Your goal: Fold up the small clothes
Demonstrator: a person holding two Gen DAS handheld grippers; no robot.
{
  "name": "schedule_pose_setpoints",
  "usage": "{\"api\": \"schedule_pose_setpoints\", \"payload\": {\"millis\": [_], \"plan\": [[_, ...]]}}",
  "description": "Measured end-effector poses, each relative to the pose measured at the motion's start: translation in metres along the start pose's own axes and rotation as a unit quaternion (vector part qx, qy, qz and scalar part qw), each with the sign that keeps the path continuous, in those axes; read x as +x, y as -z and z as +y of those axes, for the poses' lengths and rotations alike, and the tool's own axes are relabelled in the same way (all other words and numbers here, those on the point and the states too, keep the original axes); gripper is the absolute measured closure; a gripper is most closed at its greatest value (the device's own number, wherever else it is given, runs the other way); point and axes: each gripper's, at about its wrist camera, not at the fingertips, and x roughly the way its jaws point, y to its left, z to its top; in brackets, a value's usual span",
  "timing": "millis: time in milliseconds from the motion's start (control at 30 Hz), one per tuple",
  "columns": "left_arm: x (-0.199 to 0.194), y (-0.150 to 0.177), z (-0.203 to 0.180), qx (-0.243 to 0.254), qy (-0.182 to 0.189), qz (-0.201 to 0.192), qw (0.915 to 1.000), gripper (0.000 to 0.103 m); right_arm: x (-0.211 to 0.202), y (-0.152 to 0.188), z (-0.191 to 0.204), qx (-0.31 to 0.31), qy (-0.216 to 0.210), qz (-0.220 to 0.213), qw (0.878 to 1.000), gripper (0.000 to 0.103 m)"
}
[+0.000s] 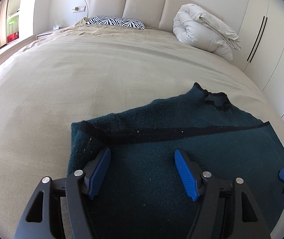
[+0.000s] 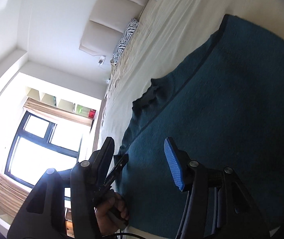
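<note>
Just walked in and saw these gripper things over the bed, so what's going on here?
A person holding a two-finger gripper in each hand is folding a dark teal sweater spread on the beige bed. The left gripper is over the sweater with its jaws open, gripping nothing. The right gripper is open too, at the sweater's other side. One part of the sweater already lies folded across the body. A rolled white duvet and a zebra pillow sit by the headboard.

I am viewing a bed (image 1: pixel 66 83) covered by a beige sheet, lightly creased. Lying directly on it: a dark teal knit garment (image 1: pixel 181 159) with black trim, spread near the front edge; a zebra-print pillow (image 1: pixel 116 22) at the headboard end; a rolled white duvet (image 1: pixel 203 30) at the far right corner.
</note>
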Motion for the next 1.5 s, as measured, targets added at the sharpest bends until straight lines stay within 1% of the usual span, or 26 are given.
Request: {"api": "schedule_pose_setpoints", "payload": {"millis": [33,100,133,167,200,233,267,333,400,433,467,533,600,667,733,767,900,933,967,1033,1100,1200,1267,1300,1400,1500], "plan": [[0.0,0.0,0.0,0.0,0.0,0.0,1.0,0.034,0.019,0.017,0.006,-0.009,-0.004,0.036,0.999,0.051],[0.0,0.0,0.001,-0.001,0.001,0.0,1.0,0.034,0.049,0.045,0.014,-0.032,-0.005,0.093,0.995,0.051],[0.0,0.0,0.0,-0.001,0.002,0.0,1.0,0.034,0.057,0.054,0.016,-0.049,0.01,0.102,0.993,0.053],[0.0,0.0,0.0,-0.001,0.002,0.0,1.0,0.034,0.06,0.064,0.018,-0.063,0.021,0.098,0.993,0.053],[0.0,0.0,0.0,-0.001,0.002,0.0,1.0,0.034,0.058,0.064,0.015,-0.058,0.01,0.094,0.994,0.053],[0.0,0.001,0.0,-0.002,0.002,0.0,1.0,0.034,0.051,0.064,0.011,-0.044,-0.003,0.088,0.995,0.053],[0.0,0.001,0.0,-0.002,0.002,-0.001,1.0,0.034,0.041,0.062,0.005,-0.035,-0.006,0.076,0.997,0.053],[0.0,0.001,-0.001,-0.002,0.002,-0.001,1.0,0.034,0.015,0.05,-0.008,-0.028,0.005,0.041,0.999,0.053],[-0.001,0.002,0.001,-0.003,0.004,-0.002,1.0,0.034,-0.009,0.029,-0.028,-0.003,0.008,0.008,1.0,0.054],[-0.001,0.002,0.0,-0.003,0.004,-0.001,1.0,0.034,-0.021,0.024,-0.037,0.011,0.007,-0.007,1.0,0.055],[-0.001,0.002,0.0,-0.003,0.003,-0.001,1.0,0.034,-0.032,0.016,-0.045,0.023,0.011,-0.026,0.999,0.055],[-0.001,0.002,0.001,-0.003,0.004,-0.001,1.0,0.034,-0.06,0.009,-0.056,0.038,0.033,-0.066,0.997,0.055],[0.0,0.002,0.0,-0.004,0.005,0.001,1.0,0.033,-0.086,0.007,-0.063,0.057,0.043,-0.095,0.993,0.054],[-0.003,-0.001,0.003,-0.01,0.013,0.009,0.9998,0.033,-0.105,0.01,-0.06,0.057,0.069,-0.11,0.99,0.053],[-0.013,-0.004,0.01,-0.03,0.03,0.022,0.9988,0.033,-0.12,0.016,-0.053,0.044,0.077,-0.108,0.99,0.05],[-0.023,-0.004,0.016,-0.051,0.037,0.024,0.9977,0.033,-0.125,0.02,-0.048,0.037,0.077,-0.104,0.991,0.05],[-0.08,0.01,0.049,-0.133,0.063,0.003,0.9891,0.031,-0.142,0.033,-0.029,0.007,0.066,-0.089,0.994,0.05],[-0.092,0.015,0.057,-0.146,0.073,0.0,0.9865,0.028,-0.141,0.035,-0.025,0.003,0.06,-0.083,0.995,0.049],[-0.102,0.02,0.064,-0.157,0.083,0.0,0.9841,0.026,-0.14,0.037,-0.021,-0.003,0.054,-0.076,0.996,0.049],[-0.113,0.032,0.076,-0.181,0.103,0.017,0.9779,0.026,-0.131,0.039,-0.011,-0.015,0.047,-0.062,0.997,0.049],[-0.113,0.045,0.085,-0.209,0.134,0.043,0.9676,0.026,-0.109,0.04,0.0,-0.024,0.035,-0.048,0.998,0.049],[-0.106,0.06,0.087,-0.232,0.166,0.072,0.9557,0.026,-0.082,0.042,0.014,-0.031,0.022,-0.018,0.999,0.049],[-0.097,0.067,0.087,-0.252,0.19,0.093,0.9445,0.026,-0.066,0.044,0.023,-0.038,0.016,0.004,0.999,0.049],[-0.092,0.069,0.086,-0.256,0.198,0.1,0.9408,0.026,-0.059,0.045,0.028,-0.043,0.015,0.015,0.999,0.049],[-0.084,0.067,0.084,-0.259,0.206,0.112,0.9371,0.026,-0.042,0.047,0.041,-0.057,0.011,0.04,0.998,0.049],[-0.077,0.064,0.088,-0.272,0.22,0.129,0.9281,0.026,-0.03,0.042,0.05,-0.066,0.007,0.056,0.996,0.049]]}}
